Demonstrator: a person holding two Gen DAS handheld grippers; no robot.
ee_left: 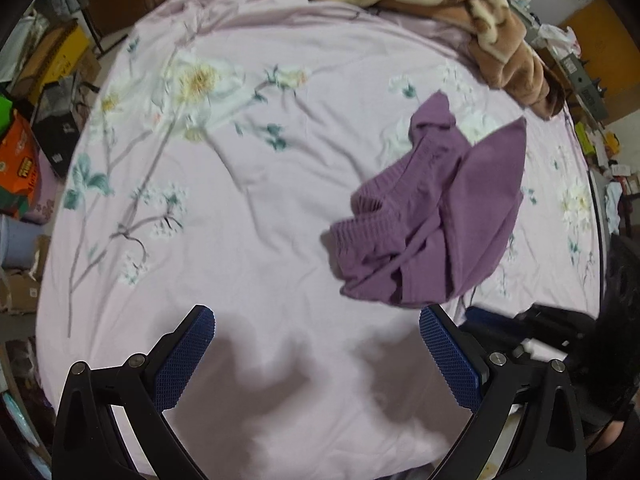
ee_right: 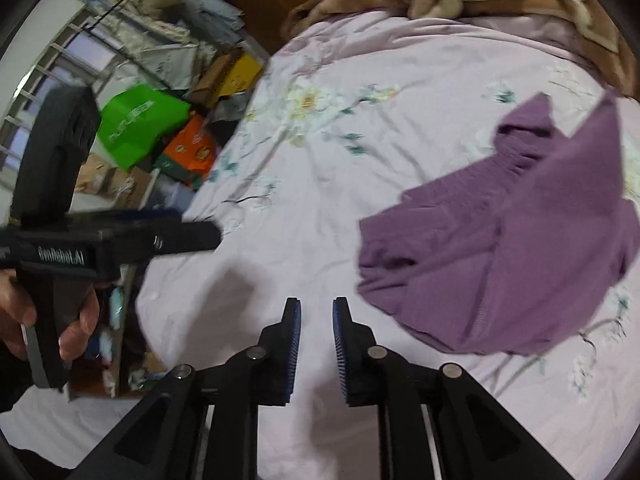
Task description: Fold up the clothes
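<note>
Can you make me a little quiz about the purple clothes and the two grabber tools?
1. True or false: the purple garment is neatly folded.
2. Which tool is open wider: A left tool, B right tool?
3. What does the garment lie on?

Key:
1. False, it lies crumpled.
2. A.
3. The pink flowered bedsheet; neither tool holds it.

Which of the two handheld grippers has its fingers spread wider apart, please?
The left gripper: its blue-padded fingers stand far apart over the pink floral bedsheet, whereas the right gripper shows only a narrow gap.
</note>
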